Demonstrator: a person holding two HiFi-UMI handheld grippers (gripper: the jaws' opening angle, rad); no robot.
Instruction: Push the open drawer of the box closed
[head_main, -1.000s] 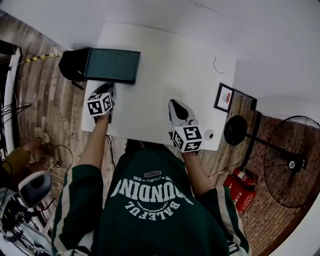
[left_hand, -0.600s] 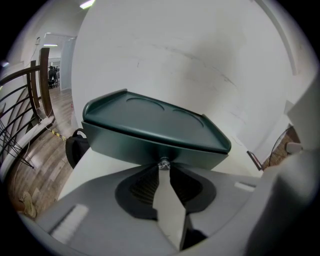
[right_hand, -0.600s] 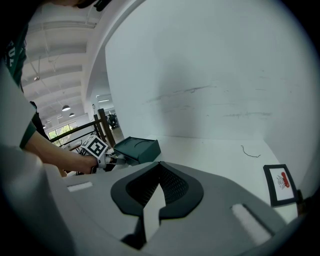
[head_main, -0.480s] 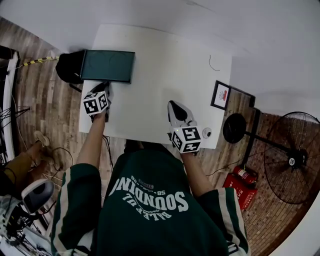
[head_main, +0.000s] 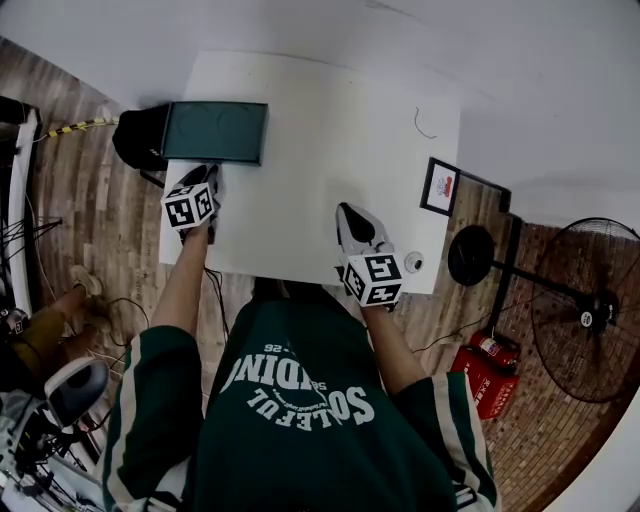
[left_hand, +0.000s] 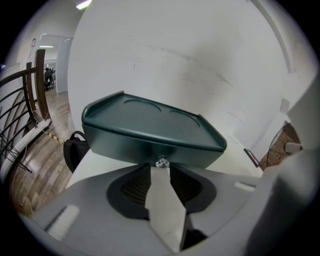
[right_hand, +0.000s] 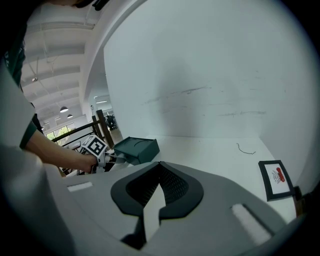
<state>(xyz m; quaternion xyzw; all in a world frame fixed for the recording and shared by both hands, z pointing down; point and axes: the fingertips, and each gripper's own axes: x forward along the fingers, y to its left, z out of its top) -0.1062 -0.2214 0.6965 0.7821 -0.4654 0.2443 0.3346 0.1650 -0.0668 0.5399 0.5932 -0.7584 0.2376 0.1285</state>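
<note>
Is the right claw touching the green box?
No, the right claw sits over bare white table, well apart from the green box.

Biggest print on show is the white block lettering arched across the dark green sweatshirt (head_main: 300, 395), just behind the left tongs (head_main: 207, 175) and the right tongs (head_main: 350, 210). It's creased and turned away. What looks like "26" sits by the arch and one word seems to end in "FUL", but the rest won't read. The cubes on both tongs carry black-and-white square codes, patterns only, no letters. Out to the right of the right tongs, on the white tabletop (head_main: 330, 130), a small black-framed white card (head_main: 443, 187) shows a red mark with print beneath, too tiny to read in either view.
</note>
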